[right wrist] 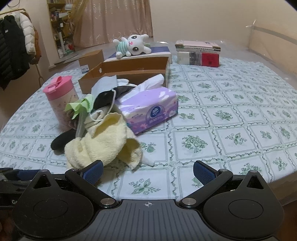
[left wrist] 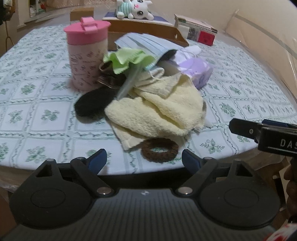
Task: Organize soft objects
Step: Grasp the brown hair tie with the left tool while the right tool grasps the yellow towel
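Observation:
A heap of soft things lies mid-table: a pale yellow towel [left wrist: 157, 113] [right wrist: 104, 144], a green cloth [left wrist: 128, 59] [right wrist: 79, 107], blue face masks [left wrist: 146, 44], a black pad [left wrist: 92, 103] [right wrist: 59, 140] and a brown hair tie [left wrist: 159, 150]. My left gripper [left wrist: 143, 160] is open just in front of the hair tie, nothing between its fingers. My right gripper [right wrist: 147, 171] is open too, to the right of the towel's near edge, over bare tablecloth. A white plush toy [right wrist: 133, 45] [left wrist: 135, 8] lies on a box at the back.
A pink-lidded cup [left wrist: 86, 53] [right wrist: 61, 100] stands left of the heap. A purple tissue pack [right wrist: 148, 109] [left wrist: 196, 72] lies right of it. An open cardboard box [right wrist: 128, 74] sits behind, stacked books [right wrist: 198, 53] at the back right. The round table's edge [left wrist: 241, 153] is close.

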Motion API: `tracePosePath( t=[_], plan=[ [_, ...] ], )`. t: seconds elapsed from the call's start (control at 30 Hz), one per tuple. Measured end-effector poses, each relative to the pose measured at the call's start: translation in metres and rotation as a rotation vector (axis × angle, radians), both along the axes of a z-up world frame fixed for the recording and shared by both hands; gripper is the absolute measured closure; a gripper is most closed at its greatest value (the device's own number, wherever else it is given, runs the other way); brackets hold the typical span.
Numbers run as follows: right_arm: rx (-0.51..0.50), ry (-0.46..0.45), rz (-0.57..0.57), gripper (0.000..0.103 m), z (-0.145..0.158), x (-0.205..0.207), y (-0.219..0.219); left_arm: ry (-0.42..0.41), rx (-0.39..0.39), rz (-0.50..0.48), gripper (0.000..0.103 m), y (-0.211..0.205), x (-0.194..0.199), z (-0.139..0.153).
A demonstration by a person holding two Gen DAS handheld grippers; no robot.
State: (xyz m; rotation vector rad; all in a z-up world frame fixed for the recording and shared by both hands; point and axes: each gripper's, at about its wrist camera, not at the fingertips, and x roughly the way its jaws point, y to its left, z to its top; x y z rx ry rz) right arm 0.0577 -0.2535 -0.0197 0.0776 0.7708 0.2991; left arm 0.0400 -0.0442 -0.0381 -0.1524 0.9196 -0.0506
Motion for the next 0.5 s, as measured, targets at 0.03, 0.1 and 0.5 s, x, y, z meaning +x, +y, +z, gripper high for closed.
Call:
tracePosePath(
  t=[0.03,0.1,0.5],
  plan=[
    [0.003,0.001,-0.004,0.000,-0.001,0.002,-0.002,0.008,-0.005,-0.005,0.019,-0.002,0.003,-0.002],
    [0.007,0.003,-0.012,0.000,-0.002,0.005,-0.006,0.024,-0.008,-0.015,0.021,-0.007,0.009,-0.007],
    [0.005,0.035,-0.024,0.001,-0.013,0.019,-0.021,0.060,-0.001,-0.027,0.036,-0.029,0.033,-0.031]
  ],
)
